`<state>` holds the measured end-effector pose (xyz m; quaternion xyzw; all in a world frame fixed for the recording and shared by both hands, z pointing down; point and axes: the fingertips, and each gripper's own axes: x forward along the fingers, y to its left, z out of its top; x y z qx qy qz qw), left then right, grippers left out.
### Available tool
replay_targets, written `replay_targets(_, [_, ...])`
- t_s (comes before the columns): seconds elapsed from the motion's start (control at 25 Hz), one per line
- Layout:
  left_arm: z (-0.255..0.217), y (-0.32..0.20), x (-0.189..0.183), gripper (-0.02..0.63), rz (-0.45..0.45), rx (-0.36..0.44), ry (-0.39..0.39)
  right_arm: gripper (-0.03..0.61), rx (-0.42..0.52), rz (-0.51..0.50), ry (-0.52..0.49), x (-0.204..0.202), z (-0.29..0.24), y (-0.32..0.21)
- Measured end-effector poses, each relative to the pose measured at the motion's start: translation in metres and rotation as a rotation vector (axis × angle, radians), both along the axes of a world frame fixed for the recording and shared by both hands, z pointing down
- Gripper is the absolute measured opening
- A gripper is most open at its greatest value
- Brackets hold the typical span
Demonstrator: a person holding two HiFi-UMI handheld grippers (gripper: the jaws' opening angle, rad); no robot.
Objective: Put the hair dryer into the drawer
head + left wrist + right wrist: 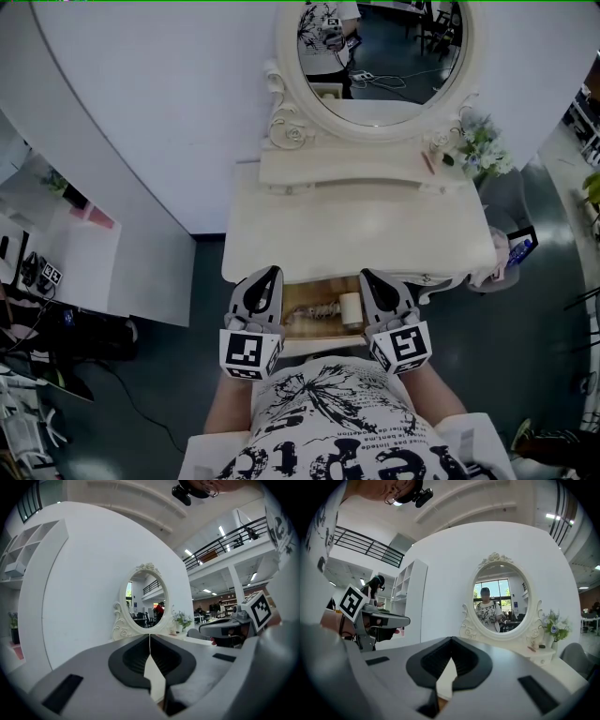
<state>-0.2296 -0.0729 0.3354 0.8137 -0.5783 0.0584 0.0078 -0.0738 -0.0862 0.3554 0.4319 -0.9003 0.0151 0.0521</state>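
Note:
The cream hair dryer (349,308) lies with its coiled cord in the open wooden drawer (298,298) under the front edge of the white vanity table (356,230). My left gripper (269,273) hangs over the drawer's left end and my right gripper (367,275) over its right end. Each points at the table edge, and neither touches the dryer. Both are shut with nothing between the jaws. In the left gripper view the left gripper (149,637) has its jaws meeting in a thin line. The right gripper (451,640) looks the same in the right gripper view.
An oval mirror (380,56) stands at the back of the table, with a flower bunch (483,145) at its right. A grey seat with a blue bottle (518,250) is right of the table. A white shelf unit (75,248) stands at the left, with cables on the floor.

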Motion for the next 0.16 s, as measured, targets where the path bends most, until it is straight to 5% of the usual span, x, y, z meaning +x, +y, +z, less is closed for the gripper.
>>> replay_targets(0.16, [-0.0016, 0.0009, 0.0083, 0.021, 0.026, 0.011, -0.002, 0.017, -0.003, 0.001, 0.003, 0.0024, -0.0003, -0.0015])
